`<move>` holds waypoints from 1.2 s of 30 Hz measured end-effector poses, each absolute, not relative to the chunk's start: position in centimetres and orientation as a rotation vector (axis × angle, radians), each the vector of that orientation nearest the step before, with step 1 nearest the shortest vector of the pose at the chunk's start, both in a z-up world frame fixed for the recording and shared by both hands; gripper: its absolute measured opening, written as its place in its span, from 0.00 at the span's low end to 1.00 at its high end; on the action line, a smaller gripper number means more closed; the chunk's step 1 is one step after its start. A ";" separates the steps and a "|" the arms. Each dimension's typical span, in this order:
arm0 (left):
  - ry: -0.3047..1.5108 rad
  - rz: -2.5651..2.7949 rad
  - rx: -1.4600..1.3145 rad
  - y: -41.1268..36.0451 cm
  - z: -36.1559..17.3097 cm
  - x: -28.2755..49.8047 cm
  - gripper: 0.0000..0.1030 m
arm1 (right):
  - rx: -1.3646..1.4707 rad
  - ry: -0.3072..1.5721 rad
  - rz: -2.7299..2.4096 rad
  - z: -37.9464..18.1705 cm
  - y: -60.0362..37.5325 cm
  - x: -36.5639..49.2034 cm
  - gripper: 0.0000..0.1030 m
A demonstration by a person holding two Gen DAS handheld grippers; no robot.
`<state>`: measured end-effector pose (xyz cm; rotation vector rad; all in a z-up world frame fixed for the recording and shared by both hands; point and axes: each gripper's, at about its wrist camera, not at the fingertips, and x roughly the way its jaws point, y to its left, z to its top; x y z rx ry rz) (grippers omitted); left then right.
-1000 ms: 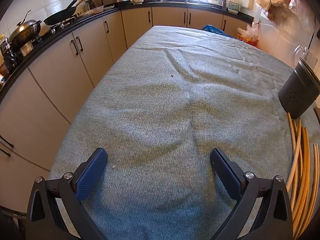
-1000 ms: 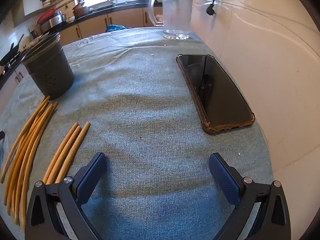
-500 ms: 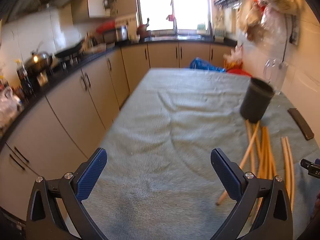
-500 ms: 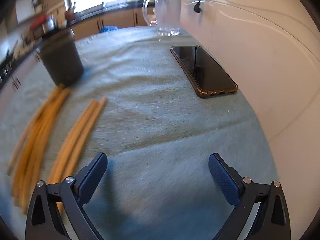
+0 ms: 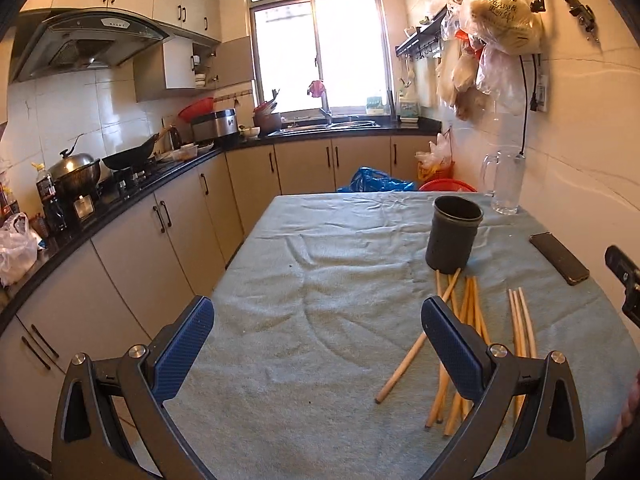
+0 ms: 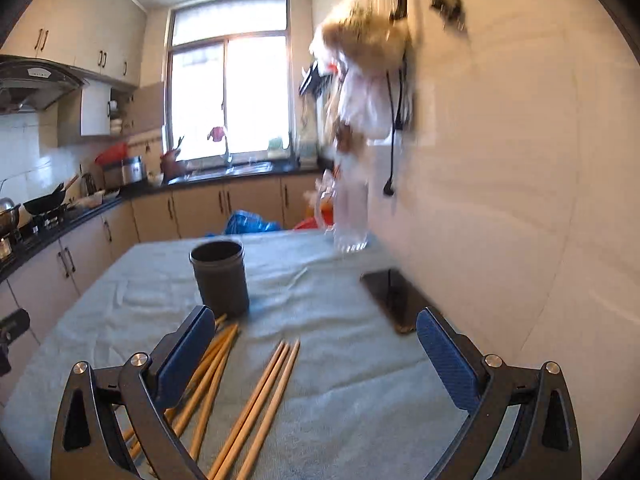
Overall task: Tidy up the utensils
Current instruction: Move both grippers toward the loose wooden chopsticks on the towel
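Chopsticks, long tan wooden ones (image 6: 260,392), are lying loose on the cloth, pointing toward the dark cylindrical holder (image 6: 219,278); right gripper (image 6: 316,356) is hovering nearer, probably; left gripper (image 5: 318,344) likewise spread wide, empty.

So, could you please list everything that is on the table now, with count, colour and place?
chopsticks: loose pile plus a set of three, tan, flat on the cloth in front of the cup
cup: one, dark grey, upright, behind the chopsticks
phone: one, black, by the wall
mug: one, clear glass, far corner by the wall
cloth: one, grey-green, covering the table
left tongs: open, empty
right tongs: open, empty
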<state>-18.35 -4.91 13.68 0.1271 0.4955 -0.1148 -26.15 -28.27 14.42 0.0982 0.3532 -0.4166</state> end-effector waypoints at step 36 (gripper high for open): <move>0.567 -0.147 0.148 -6.1 12.6 -20.4 1.00 | 0.100 0.325 -0.522 14.0 -28.0 -28.8 1.00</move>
